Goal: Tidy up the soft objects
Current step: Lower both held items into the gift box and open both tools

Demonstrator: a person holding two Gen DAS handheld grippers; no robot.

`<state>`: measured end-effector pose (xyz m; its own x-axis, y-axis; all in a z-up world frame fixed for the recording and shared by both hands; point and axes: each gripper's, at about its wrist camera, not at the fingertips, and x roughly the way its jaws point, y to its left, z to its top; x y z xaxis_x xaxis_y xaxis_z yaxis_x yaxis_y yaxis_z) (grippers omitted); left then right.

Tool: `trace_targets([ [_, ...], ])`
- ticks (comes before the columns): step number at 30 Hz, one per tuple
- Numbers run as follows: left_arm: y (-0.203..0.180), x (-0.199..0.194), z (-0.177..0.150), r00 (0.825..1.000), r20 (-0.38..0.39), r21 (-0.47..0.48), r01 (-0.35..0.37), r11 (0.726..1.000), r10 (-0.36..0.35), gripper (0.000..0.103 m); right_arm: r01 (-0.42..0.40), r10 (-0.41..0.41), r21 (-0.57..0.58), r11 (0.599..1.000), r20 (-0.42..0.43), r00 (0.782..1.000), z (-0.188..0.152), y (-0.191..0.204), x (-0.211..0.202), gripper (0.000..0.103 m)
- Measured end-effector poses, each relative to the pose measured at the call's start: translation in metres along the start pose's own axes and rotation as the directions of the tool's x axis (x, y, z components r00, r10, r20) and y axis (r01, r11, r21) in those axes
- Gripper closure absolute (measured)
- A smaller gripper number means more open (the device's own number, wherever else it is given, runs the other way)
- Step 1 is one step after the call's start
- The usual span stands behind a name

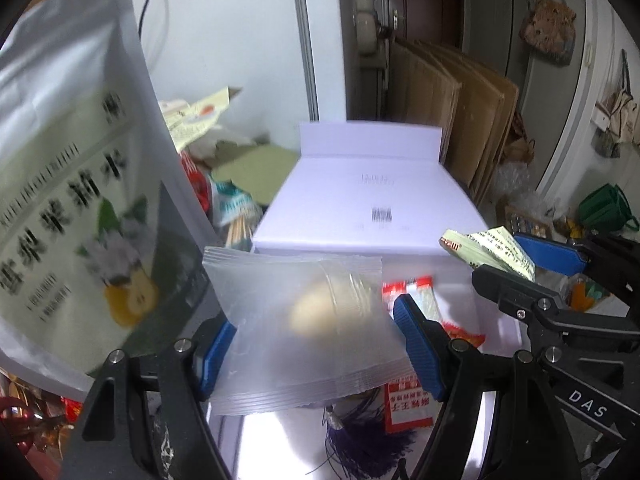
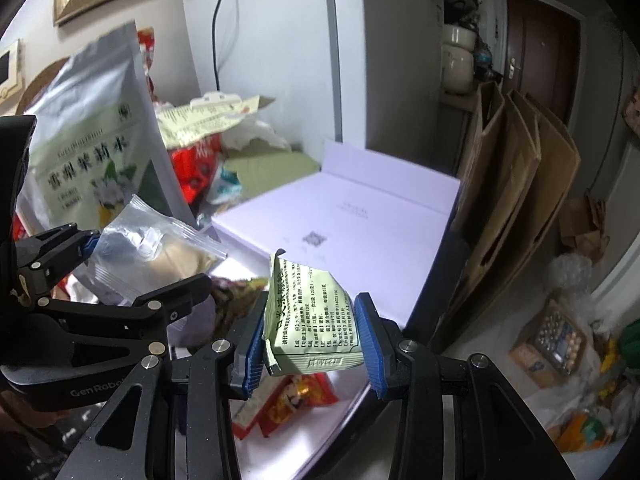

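A frosted clear plastic snack packet with a pale round cake inside [image 1: 316, 332] hangs crosswise between the blue pads of the left gripper [image 1: 320, 344], which is clamped on its two side edges at a middling width. Its long axis runs from pad to pad, flat face toward the camera. The right gripper [image 2: 310, 344] stands narrower and pinches a small pale-green printed foil sachet [image 2: 310, 320] by its lower part, the torn top standing up. Both packets are held in the air above an open white cardboard box [image 1: 360, 200], whose floor near the grippers already holds red-and-white wrapped sweets [image 1: 416, 300] and a purple tassel [image 1: 360, 440]. The box lies ahead of and below both grippers, so the coming move looks like a lowering into it. Neither hand seems clearly nearer. A large silver stand-up tea pouch [image 1: 80, 200] leans just left of the left gripper and could be brushed
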<state>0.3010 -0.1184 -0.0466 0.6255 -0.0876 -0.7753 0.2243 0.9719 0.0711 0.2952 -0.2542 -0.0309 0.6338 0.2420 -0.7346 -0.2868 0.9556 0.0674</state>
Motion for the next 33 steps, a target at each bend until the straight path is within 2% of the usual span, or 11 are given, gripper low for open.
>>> trace_targets([
  [4,0.000,0.015,-0.007,0.997,-0.071,-0.014,0.009,1.000,-0.010,0.029,-0.002,0.003,0.020,1.000,-0.029,1.000,-0.007,-0.004,0.009,0.062],
  [10,-0.002,0.027,-0.012,0.992,-0.126,-0.014,0.012,1.000,-0.014,0.029,0.002,0.001,0.037,0.999,-0.070,0.998,-0.014,-0.011,0.022,0.062],
  [16,-0.005,0.043,-0.018,0.981,-0.192,0.008,-0.028,1.000,0.029,0.029,0.057,-0.056,0.003,0.998,-0.103,0.993,-0.020,-0.012,0.039,0.062],
  [21,0.002,0.056,-0.025,0.970,-0.245,-0.023,-0.009,1.000,0.003,0.029,0.096,-0.101,-0.063,0.993,-0.079,0.992,-0.023,-0.004,0.042,0.062],
  [27,0.011,0.064,-0.029,0.967,-0.253,-0.071,0.027,0.997,-0.044,0.029,0.099,-0.106,-0.084,0.992,-0.087,0.991,-0.022,-0.002,0.045,0.061],
  [33,0.011,0.052,-0.026,0.979,-0.200,-0.060,0.033,0.998,-0.044,0.029,0.071,-0.076,-0.055,0.996,-0.092,0.993,-0.022,-0.004,0.045,0.060],
])
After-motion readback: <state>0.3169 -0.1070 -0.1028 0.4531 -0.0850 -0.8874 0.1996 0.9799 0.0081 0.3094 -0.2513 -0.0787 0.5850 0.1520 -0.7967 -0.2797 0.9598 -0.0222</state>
